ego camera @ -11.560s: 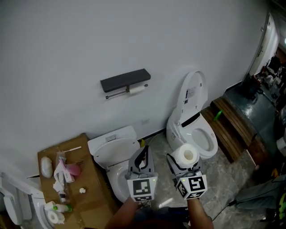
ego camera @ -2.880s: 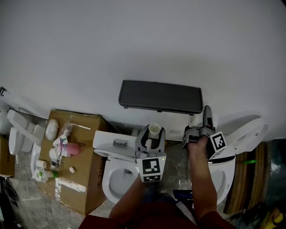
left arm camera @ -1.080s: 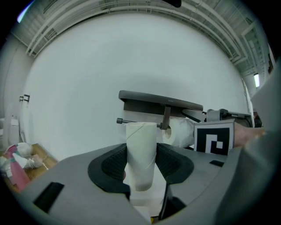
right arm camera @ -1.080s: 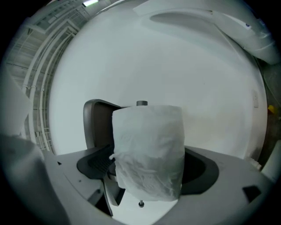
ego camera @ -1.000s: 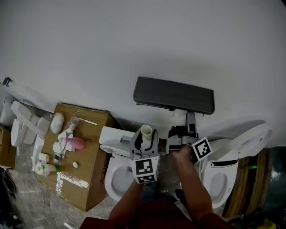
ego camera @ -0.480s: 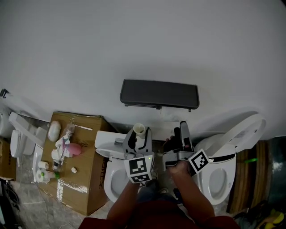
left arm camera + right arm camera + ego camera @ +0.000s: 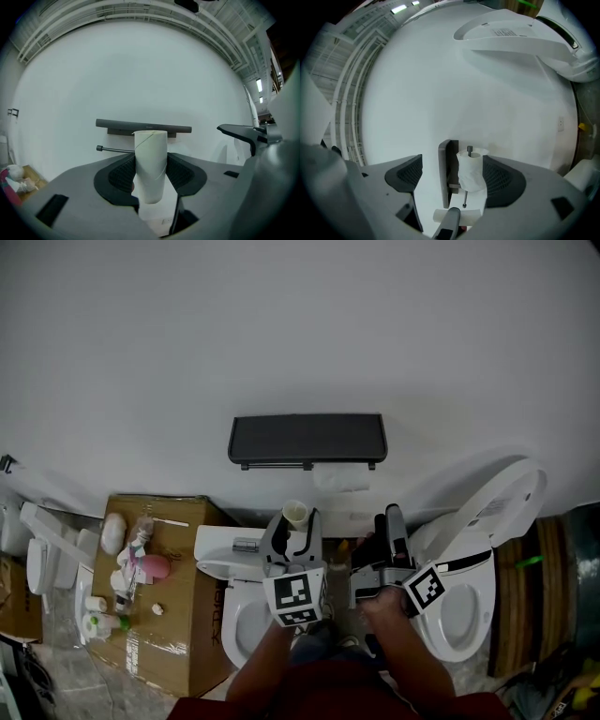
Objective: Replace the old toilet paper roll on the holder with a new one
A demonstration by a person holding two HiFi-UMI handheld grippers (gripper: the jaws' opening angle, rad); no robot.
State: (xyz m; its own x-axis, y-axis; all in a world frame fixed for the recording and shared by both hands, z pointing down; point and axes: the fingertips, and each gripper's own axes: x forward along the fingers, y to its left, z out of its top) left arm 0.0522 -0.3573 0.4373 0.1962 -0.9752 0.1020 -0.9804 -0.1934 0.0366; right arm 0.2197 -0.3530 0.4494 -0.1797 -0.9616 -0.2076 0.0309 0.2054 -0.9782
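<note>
**A:** Head view. Lit evenly and softly; bright over the white wall, dimmer down at the floor. No glare.

**B:** Faint soft shadow under the dark shelf, a broader one beside the raised toilet lid. Mildly bent at the edges.

**A:** Gripper views. Heavily fisheyed, blackened at the corners. Lit by ceiling strip lights, seen at the right edge of the left gripper view.

**B:** Blurred close up on the left hand-held gripper; sharp on the cardboard tube. Pale and low in contrast around the paper roll in the right gripper view.
</note>
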